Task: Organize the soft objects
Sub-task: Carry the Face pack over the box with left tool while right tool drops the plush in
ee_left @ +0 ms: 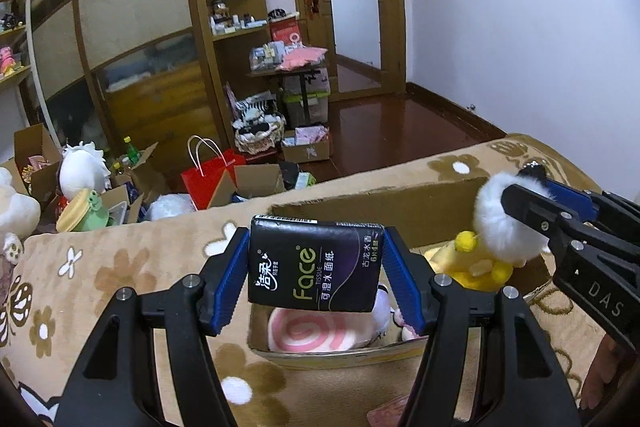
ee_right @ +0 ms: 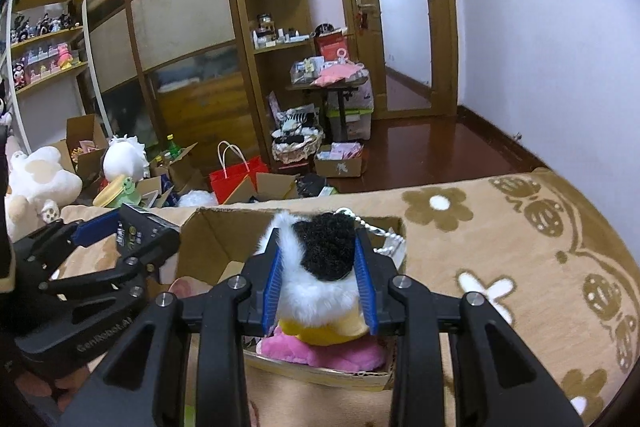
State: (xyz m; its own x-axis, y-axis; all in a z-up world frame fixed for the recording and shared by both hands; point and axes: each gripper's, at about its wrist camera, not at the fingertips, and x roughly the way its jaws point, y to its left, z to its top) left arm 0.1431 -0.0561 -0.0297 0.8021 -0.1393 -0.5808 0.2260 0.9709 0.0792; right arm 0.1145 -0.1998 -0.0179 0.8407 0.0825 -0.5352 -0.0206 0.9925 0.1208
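My left gripper [ee_left: 316,267] is shut on a black tissue pack [ee_left: 314,265] marked "Face" and holds it above the near left part of an open cardboard box [ee_left: 360,211] on the bed. My right gripper [ee_right: 318,279] is shut on a white fluffy plush with a black patch and yellow body [ee_right: 316,267], over the same box [ee_right: 216,231]. In the left wrist view that plush [ee_left: 494,223] hangs at the right above the box. A pink-swirl plush [ee_left: 312,333] and a pink plush [ee_right: 320,349] lie inside the box.
The box sits on a tan flowered blanket [ee_right: 500,267]. Beyond the bed edge the floor holds a red paper bag [ee_left: 210,175], open cartons, white plush toys [ee_left: 82,167] and a small loaded table [ee_left: 292,67]. A wardrobe and a door stand behind.
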